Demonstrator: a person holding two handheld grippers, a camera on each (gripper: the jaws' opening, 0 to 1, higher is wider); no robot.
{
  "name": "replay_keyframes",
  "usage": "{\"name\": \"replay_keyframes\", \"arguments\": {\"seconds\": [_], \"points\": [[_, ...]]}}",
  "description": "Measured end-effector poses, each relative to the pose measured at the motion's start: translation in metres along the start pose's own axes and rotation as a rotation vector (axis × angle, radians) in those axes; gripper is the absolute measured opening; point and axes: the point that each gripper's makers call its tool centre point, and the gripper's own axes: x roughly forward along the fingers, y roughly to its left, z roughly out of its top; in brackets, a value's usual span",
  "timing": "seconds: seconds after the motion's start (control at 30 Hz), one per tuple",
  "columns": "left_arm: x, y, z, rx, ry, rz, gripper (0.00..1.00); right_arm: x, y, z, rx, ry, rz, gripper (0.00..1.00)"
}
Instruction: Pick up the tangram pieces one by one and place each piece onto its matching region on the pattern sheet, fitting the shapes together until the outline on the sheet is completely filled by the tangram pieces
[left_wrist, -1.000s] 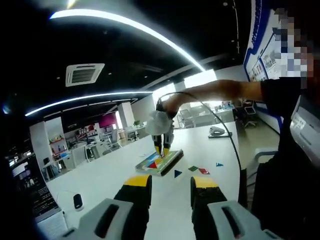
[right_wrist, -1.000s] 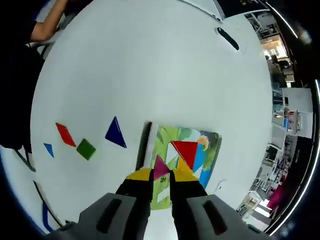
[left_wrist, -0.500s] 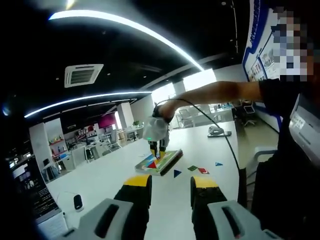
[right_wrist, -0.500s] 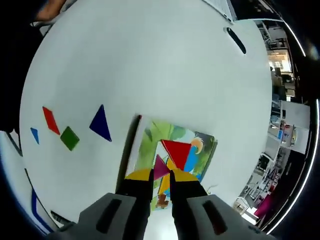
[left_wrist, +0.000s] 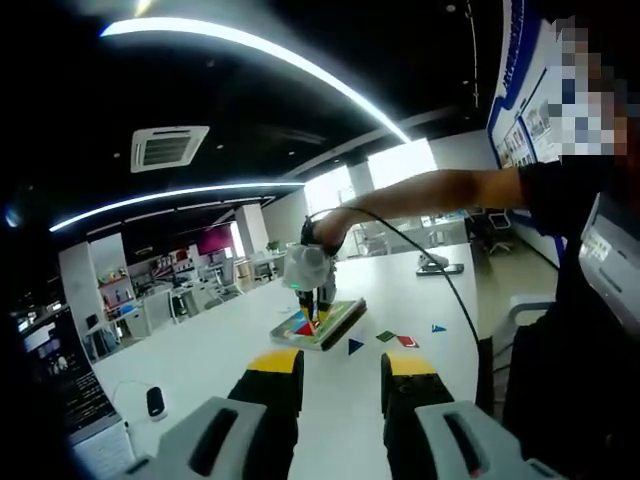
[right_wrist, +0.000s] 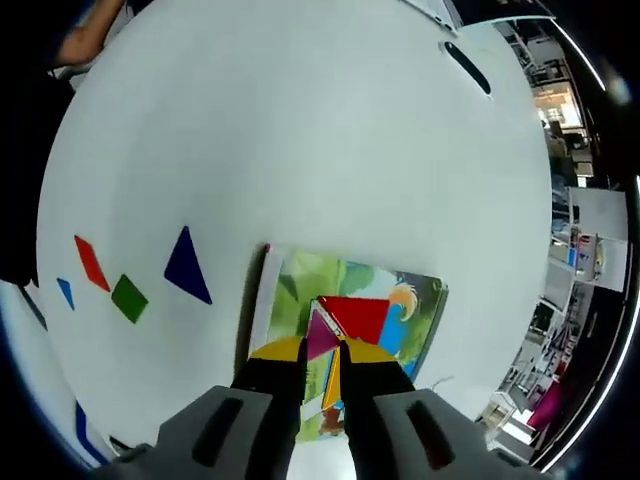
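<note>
Magenta triangle (right_wrist: 321, 338) sits pinched between the narrow jaws of the right gripper (right_wrist: 322, 352), held just above the pattern sheet (right_wrist: 300, 283), beside the red triangle (right_wrist: 358, 316) already laid there with a blue piece and a yellow one. Four pieces wait on the desk (right_wrist: 300, 120) off the sheet's edge: dark blue triangle (right_wrist: 186, 267), green square (right_wrist: 129, 298), red slanted piece (right_wrist: 89, 262), small blue triangle (right_wrist: 65, 292). By my judgement, about half remains. Left gripper (left_wrist: 340, 372) hangs wide and empty, well back.

A magenta triangle (right_wrist: 321, 338) sits pinched over the pattern sheet (right_wrist: 340, 300) (red triangle (right_wrist: 355, 316) already placed); blue triangle (right_wrist: 186, 267), green square (right_wrist: 128, 297), red parallelogram (right_wrist: 89, 262) lie loose.
</note>
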Motion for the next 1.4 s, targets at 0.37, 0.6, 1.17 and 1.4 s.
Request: {"name": "replay_keyframes", "arguments": {"seconds": [0.37, 0.6, 1.17, 1.4], "points": [[-0.001, 0.0, 0.001, 0.005, -0.003, 0.002, 0.32, 0.01, 0.001, 0.001, -0.004, 0.0, 0.013, 0.15], [-0.002, 0.002, -0.001, 0.006, 0.004, 0.01, 0.32, 0.011, 0.0, -0.001, -0.002, 0.004, 0.007, 0.15], [-0.002, 0.001, 0.0, 0.009, 0.004, 0.01, 0.32, 0.012, -0.002, -0.002, 0.018, 0.015, -0.007, 0.16], [-0.002, 0.001, -0.001, 0.01, 0.004, 0.01, 0.32, 0.012, -0.005, -0.002, 0.027, 0.005, -0.021, 0.18]]}}
